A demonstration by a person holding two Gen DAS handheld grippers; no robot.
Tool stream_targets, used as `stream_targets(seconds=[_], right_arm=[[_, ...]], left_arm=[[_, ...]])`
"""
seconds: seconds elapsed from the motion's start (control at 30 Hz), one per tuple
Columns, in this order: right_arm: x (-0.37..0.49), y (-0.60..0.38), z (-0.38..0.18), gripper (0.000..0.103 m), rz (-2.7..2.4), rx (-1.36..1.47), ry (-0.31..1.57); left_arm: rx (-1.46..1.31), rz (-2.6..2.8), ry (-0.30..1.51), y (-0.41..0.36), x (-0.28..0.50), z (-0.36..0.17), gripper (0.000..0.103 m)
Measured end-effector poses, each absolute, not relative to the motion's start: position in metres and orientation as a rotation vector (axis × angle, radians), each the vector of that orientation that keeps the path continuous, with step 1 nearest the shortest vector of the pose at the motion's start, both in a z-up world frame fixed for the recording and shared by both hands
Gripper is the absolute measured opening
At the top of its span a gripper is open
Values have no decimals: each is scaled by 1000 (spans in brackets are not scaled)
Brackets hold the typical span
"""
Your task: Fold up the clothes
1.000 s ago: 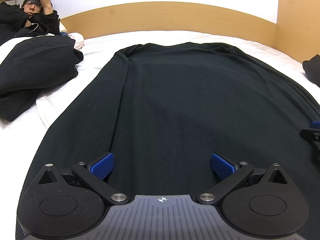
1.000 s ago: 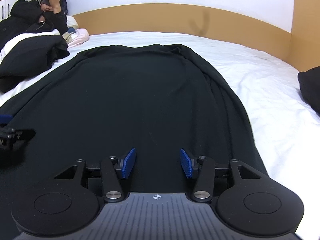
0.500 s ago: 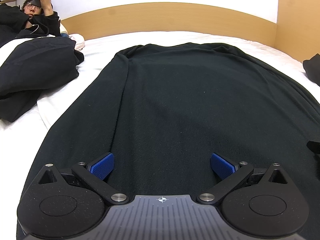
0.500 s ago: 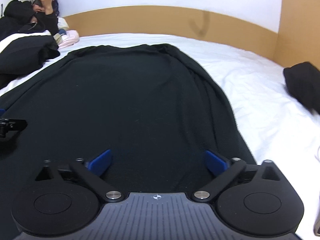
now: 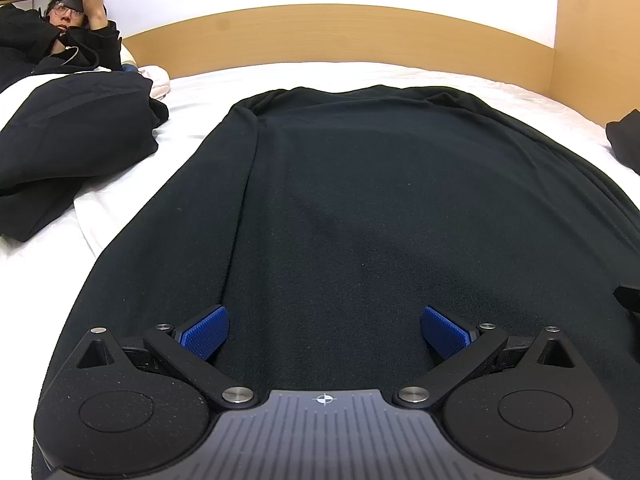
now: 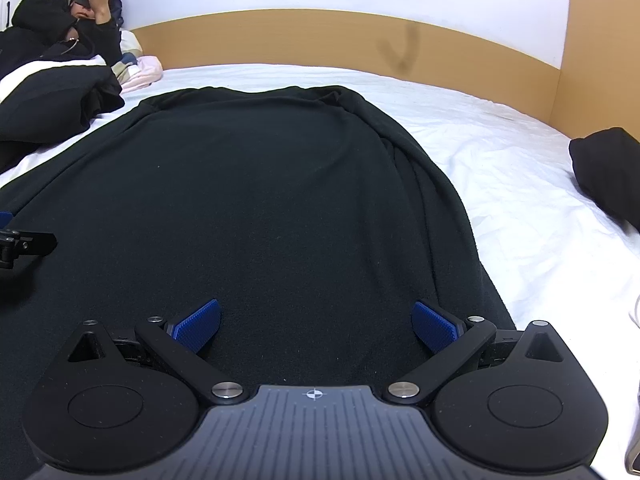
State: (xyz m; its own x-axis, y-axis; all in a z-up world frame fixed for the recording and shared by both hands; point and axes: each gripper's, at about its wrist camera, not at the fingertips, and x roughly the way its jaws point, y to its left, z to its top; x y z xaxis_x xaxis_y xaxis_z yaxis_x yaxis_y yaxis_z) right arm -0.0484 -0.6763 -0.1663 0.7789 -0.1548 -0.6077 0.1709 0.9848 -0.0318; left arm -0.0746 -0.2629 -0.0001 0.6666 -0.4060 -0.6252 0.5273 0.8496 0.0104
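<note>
Black garment (image 5: 380, 208) lies spread flat on the white bed (image 6: 500, 168). Left gripper (image 5: 325, 332) & right gripper (image 6: 316, 326): jaws spread wide w/ nothing gripped, both over the cloth's near edge.

both hand-held grippers, left (image 5: 325, 330) and right (image 6: 316, 324), gape wide, empty.

Black garment (image 5: 380, 208) spread flat on white bed (image 5: 312, 76), left gripper (image 5: 325, 330) over its near end, blue fingers (image 5: 204, 332) wide apart, wooden headboard (image 5: 340, 36) behind, person (image 5: 68, 32) lying far left
</note>
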Motion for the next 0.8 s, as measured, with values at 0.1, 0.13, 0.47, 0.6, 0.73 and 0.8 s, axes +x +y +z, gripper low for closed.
stream_targets(seconds=[0.1, 0.13, 0.47, 0.6, 0.73, 0.8], right_arm=[[-52, -676, -166, 103, -162, 22, 661], [-53, -676, -166, 103, -157, 20, 663], [-74, -677, -161, 103, -84, 3, 697], [-85, -679, -159, 103, -45, -5, 709], [-88, -679, -154, 103, -25, 10, 718], [-86, -680, -146, 103, -17, 54, 712]], left_arm=[[197, -531, 655, -263, -74, 0, 103], [196, -531, 655, -263, -74, 0, 103], [194, -531, 656, -263, -74, 0, 103], [191, -533, 657, -262, -73, 0, 103], [192, -533, 657, -262, -72, 0, 103], [192, -532, 656, -263, -73, 0, 103]])
